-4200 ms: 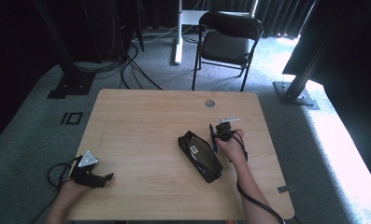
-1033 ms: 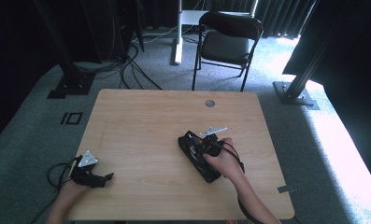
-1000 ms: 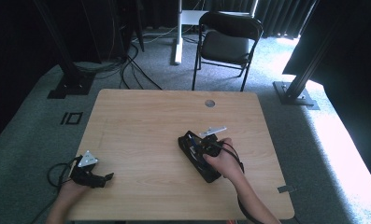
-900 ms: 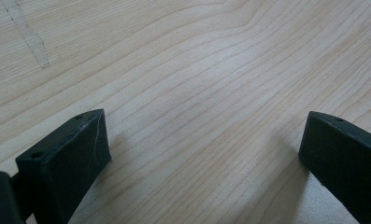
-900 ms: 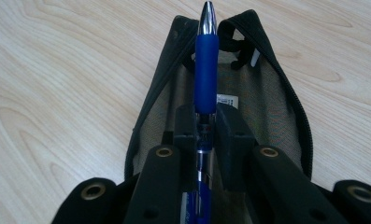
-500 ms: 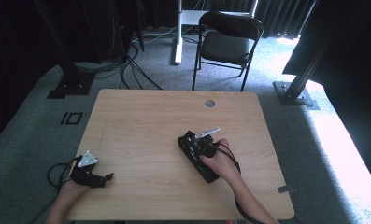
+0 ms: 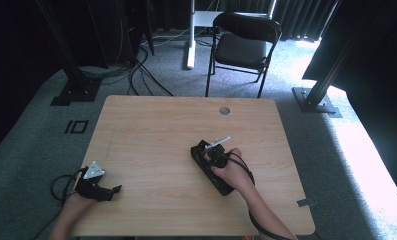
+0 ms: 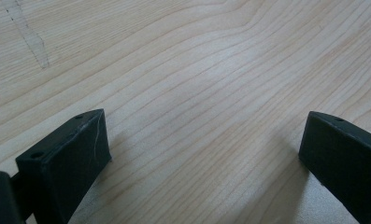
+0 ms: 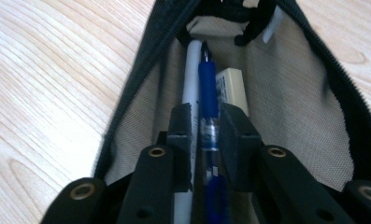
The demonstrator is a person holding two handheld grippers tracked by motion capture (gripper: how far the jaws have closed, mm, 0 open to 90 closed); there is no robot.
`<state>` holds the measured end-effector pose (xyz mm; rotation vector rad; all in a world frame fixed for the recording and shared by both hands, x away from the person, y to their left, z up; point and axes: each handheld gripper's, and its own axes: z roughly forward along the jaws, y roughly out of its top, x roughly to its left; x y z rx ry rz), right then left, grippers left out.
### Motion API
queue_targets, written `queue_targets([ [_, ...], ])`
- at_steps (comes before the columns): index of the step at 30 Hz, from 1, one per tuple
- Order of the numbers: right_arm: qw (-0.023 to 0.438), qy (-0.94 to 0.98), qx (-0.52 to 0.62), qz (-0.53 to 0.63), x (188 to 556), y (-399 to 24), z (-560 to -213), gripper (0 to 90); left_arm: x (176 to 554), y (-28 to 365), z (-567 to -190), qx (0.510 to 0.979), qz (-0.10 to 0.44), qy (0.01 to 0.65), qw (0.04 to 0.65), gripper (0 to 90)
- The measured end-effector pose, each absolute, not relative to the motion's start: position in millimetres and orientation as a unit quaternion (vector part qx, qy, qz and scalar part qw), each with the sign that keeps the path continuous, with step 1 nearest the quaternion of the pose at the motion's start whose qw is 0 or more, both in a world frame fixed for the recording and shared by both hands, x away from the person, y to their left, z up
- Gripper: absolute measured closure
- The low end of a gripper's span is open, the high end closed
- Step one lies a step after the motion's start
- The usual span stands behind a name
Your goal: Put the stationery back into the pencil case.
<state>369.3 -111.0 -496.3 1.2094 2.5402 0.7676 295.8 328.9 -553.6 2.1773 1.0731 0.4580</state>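
A black pencil case point(image 7: 202, 156) lies unzipped, slantwise on the wooden table point(image 7: 156, 130), right of centre. My right gripper point(image 7: 217, 159) is down in its mouth. In the right gripper view, a blue pen point(image 9: 208, 93) lies between the jaws of my right gripper point(image 9: 207, 123), lengthwise in the case point(image 9: 290, 93). The jaws have just been opening, and a sliver of gap shows on the pen's left. Beside it lie a white pen point(image 9: 190, 65) and a pale eraser point(image 9: 232, 88). My left gripper point(image 7: 111, 192) rests open on the table's near left corner, its jaws point(image 8: 202, 140) wide over bare wood.
A round cable hole point(image 7: 224, 110) sits near the table's far edge. A black folding chair point(image 7: 243, 45) stands beyond the table. Cables and stand feet point(image 7: 76, 90) lie on the grey carpet at the far left.
My right gripper came from beside the case's far end onto the case and went down into its opening with the blue pen. The left gripper has stayed put.
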Motion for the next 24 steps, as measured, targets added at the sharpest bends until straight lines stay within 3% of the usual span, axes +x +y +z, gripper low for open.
queue_targets([
  [6, 0.122, 0.855, 0.408, 0.295, 366, -115, -483, 70.6, 296, 329, -554, 0.832, 0.175, 0.41, 0.329, 2.1],
  [15, 0.146, 0.824, 0.398, 0.375, 365, -132, -455, 50.1, 296, 329, -554, 0.832, 0.176, 0.41, 0.329, 2.1],
  [24, 0.165, 0.801, 0.411, 0.402, 369, -150, -449, 42.4, 296, 329, -554, 0.832, 0.176, 0.41, 0.329, 2.1],
])
